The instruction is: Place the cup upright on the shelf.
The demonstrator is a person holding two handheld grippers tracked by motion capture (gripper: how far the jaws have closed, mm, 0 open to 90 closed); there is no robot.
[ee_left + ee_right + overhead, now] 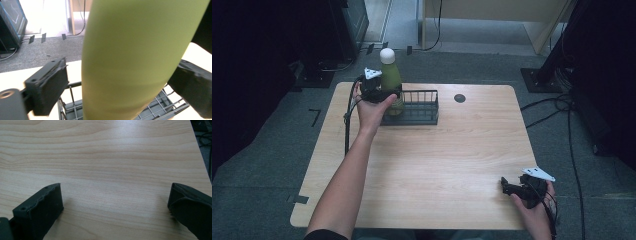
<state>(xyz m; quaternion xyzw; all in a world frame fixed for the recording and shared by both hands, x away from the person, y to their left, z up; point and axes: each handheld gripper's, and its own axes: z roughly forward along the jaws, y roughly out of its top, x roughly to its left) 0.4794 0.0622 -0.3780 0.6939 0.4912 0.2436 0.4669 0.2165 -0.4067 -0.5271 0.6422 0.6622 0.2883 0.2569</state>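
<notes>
The high view shows, nearest at the lower right of the frame, the right gripper [512, 188] held low over the front corner of the wooden table [452, 165], well apart from the work; I judge it waits there so that it does not disturb the other hand. In the right gripper view its two black jaws stand wide apart with only bare wood between them, so this tool is released and carries nothing. From the bottom left of the high view the person's forearm goes up across the table to the left gripper [384, 95], which sits at the upper left part of the tabletop, at the left end of the dark wire basket [424, 107]. There the green bottle [390, 80] with a white round cap stands upright inside the left end of the basket, its bottom on the wire floor as far as I can see. In the left gripper view the green bottle [132, 60] rises between the jaws, but a clear gap shows on the left pad side and the right pad seems also to stand off, so the tool is released around the bottle and does not press it. My judgement is that the bottle is now set in the basket, and that the gripper stays level at mid-height of the body because this is where a tall bottle is steady to carry.
</notes>
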